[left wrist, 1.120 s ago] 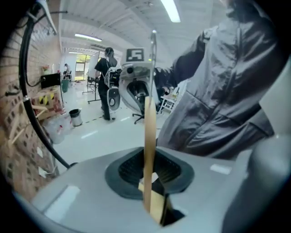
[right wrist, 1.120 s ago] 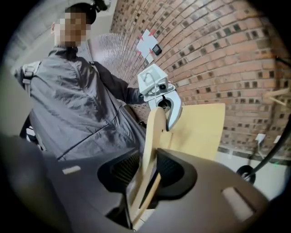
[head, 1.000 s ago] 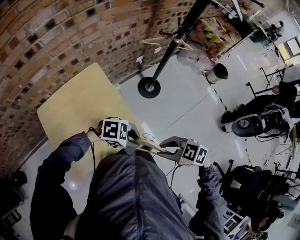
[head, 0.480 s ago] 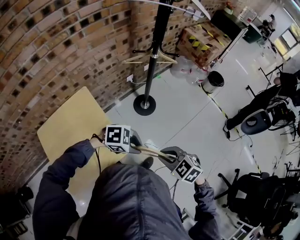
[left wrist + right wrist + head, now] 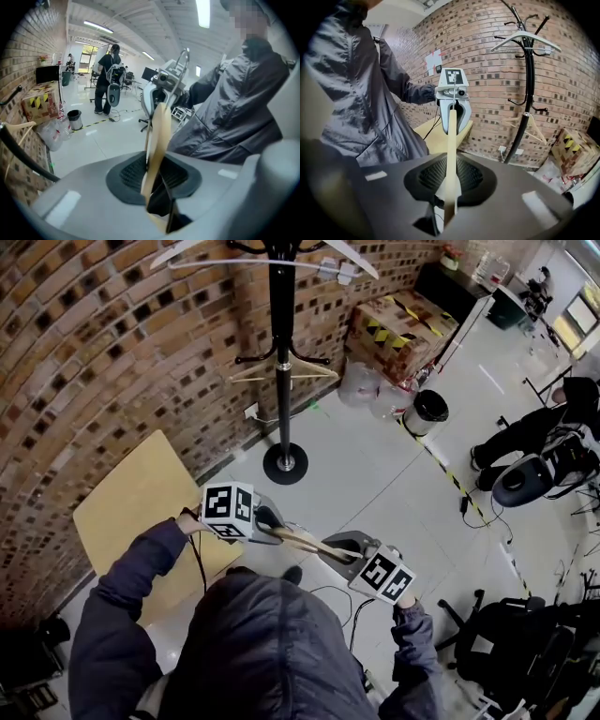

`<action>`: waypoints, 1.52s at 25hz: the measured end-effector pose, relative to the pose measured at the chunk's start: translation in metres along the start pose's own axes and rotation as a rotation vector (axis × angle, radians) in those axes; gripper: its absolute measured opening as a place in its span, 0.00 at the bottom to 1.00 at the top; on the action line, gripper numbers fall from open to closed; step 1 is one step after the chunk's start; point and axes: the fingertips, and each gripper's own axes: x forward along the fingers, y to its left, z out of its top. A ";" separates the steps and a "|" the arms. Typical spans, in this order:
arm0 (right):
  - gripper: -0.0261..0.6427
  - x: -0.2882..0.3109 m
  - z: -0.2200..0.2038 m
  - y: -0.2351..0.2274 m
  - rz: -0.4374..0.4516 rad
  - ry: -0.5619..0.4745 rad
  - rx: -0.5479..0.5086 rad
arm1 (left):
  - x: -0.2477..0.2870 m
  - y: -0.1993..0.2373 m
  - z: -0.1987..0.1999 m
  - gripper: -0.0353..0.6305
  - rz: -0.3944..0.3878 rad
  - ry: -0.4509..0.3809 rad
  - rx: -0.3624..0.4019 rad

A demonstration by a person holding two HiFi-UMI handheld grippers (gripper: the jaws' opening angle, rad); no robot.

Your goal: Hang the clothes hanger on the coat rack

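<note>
A light wooden clothes hanger (image 5: 306, 541) is carried level between my two grippers, above the floor in front of the person's dark jacket. My left gripper (image 5: 270, 525) has one end of the hanger (image 5: 157, 150) between its jaws, which are opening slightly. The metal hook (image 5: 182, 70) rises behind that end. My right gripper (image 5: 343, 551) has the other end (image 5: 451, 150) between its jaws, which are closing on the wood. The black coat rack (image 5: 279, 362) stands ahead by the brick wall. It carries a white hanger (image 5: 272, 253) at the top and a wooden hanger (image 5: 281, 367) lower down.
A yellow table (image 5: 131, 502) stands at the left against the brick wall. Right of the rack's round base (image 5: 285, 463) are a taped cardboard box (image 5: 403, 322), plastic bags (image 5: 375, 390) and a black bin (image 5: 427, 409). Office chairs (image 5: 525, 479) and a seated person (image 5: 548, 423) fill the right.
Both grippers and the hanger have moved with the person toward the coat rack, which now stands nearer and more upright in the head view. The hanger has stayed between the two grippers.
</note>
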 end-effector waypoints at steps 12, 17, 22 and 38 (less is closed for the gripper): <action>0.15 -0.024 -0.001 -0.093 0.016 -0.007 -0.095 | -0.014 0.067 0.045 0.14 0.113 0.019 -0.035; 0.17 -0.019 -0.006 -0.157 -0.069 0.063 -0.203 | -0.018 0.124 0.052 0.14 0.127 -0.024 -0.124; 0.17 -0.007 -0.004 -0.229 -0.138 0.136 -0.284 | -0.036 0.187 0.061 0.14 0.165 -0.062 -0.227; 0.21 0.064 0.006 -0.400 -0.094 0.191 -0.372 | -0.078 0.339 0.042 0.14 0.345 -0.187 -0.549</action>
